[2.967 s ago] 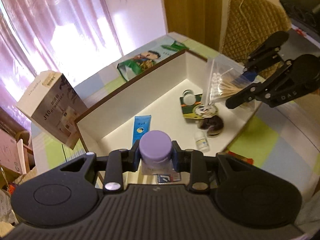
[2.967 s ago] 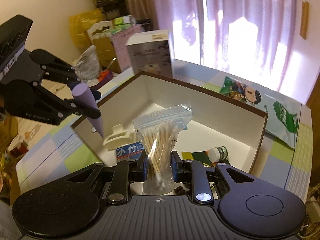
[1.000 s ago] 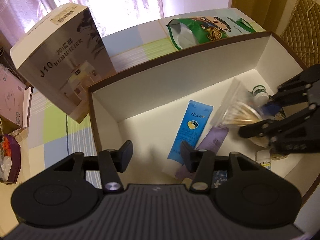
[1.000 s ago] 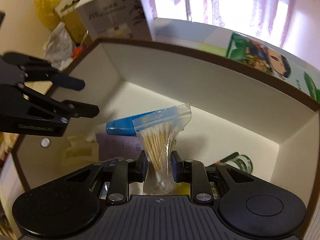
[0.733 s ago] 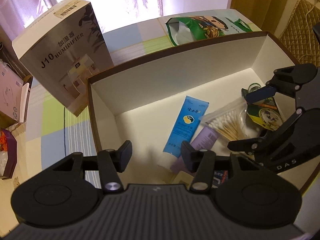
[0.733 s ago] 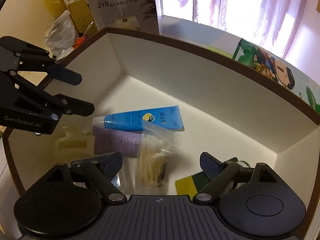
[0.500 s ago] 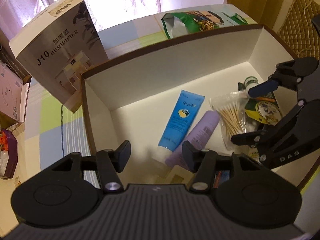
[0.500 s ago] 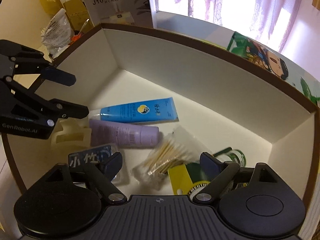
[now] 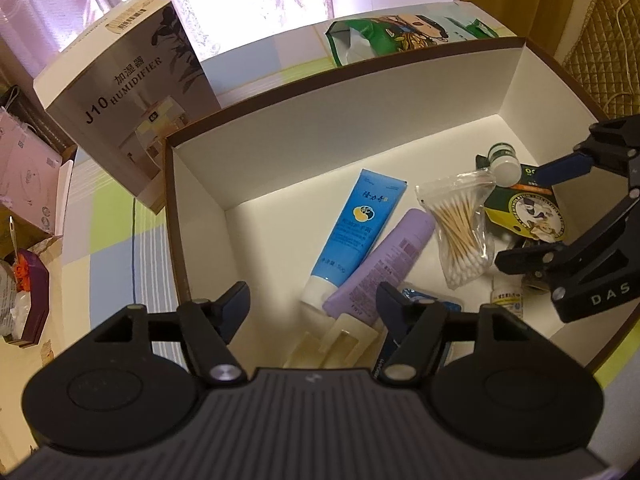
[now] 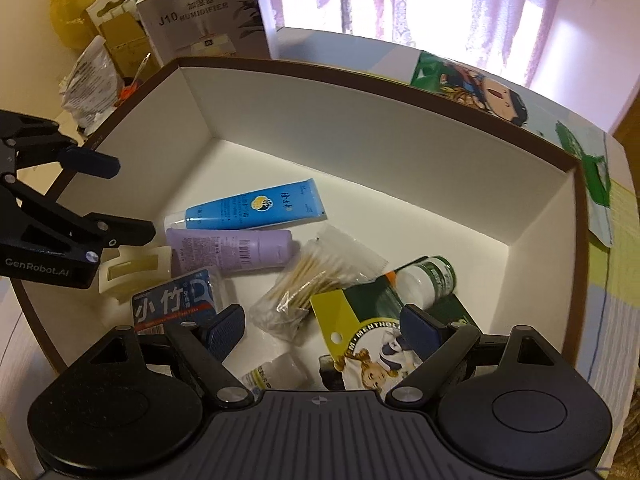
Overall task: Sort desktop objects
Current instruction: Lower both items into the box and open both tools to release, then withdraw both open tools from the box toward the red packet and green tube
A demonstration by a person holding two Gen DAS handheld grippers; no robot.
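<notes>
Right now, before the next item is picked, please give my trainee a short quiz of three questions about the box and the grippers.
1. True or false: the left gripper holds the purple tube.
2. Which item lies directly beside the purple tube, along its length? A) blue tube B) green-label bottle C) humidifier carton
3. Fill in: the bag of cotton swabs lies inside the ___.

Key:
1. False. Its jaws have just been opening, with nothing between them.
2. A.
3. Box. The right gripper above it is open too.
</notes>
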